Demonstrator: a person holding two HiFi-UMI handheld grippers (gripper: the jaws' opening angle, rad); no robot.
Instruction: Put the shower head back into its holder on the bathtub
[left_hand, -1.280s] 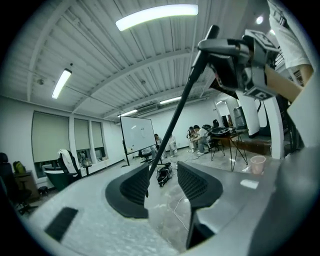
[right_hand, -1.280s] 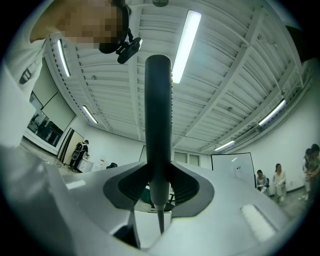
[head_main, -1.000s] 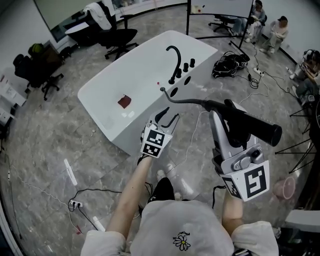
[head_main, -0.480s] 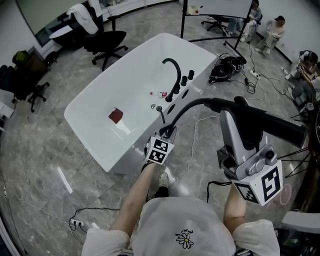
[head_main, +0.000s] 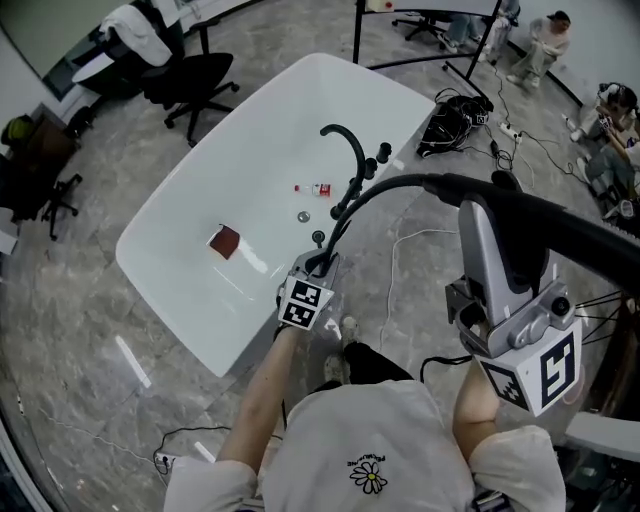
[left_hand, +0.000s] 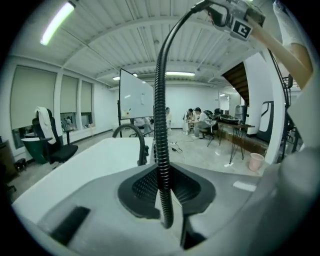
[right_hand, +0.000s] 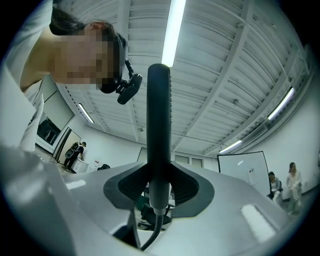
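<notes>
The white bathtub (head_main: 180, 200) lies ahead, with a black curved faucet (head_main: 345, 150) and knobs (head_main: 377, 158) on its near rim. A black ribbed shower hose (head_main: 375, 192) rises from the rim and arcs right to the black shower head handle (head_main: 560, 228). My left gripper (head_main: 318, 262) sits low on the hose by the rim. Its jaws have just been closing, and the hose (left_hand: 161, 150) runs between the pads of the left gripper (left_hand: 162, 187). My right gripper (head_main: 495, 225) is shut on the handle (right_hand: 159, 125), which stands upright in the right gripper (right_hand: 159, 185).
A red-brown object (head_main: 225, 241) and a small red-and-white item (head_main: 318, 188) lie inside the tub near the drain (head_main: 303, 215). Office chairs (head_main: 190, 75) stand beyond the tub. A black bag with cables (head_main: 450, 125) lies on the floor at right. People sit at the far right (head_main: 555, 35).
The tub has come closer in the head view. My left gripper went forward and down to the hose and closed round it. The right gripper carried the shower head further right.
</notes>
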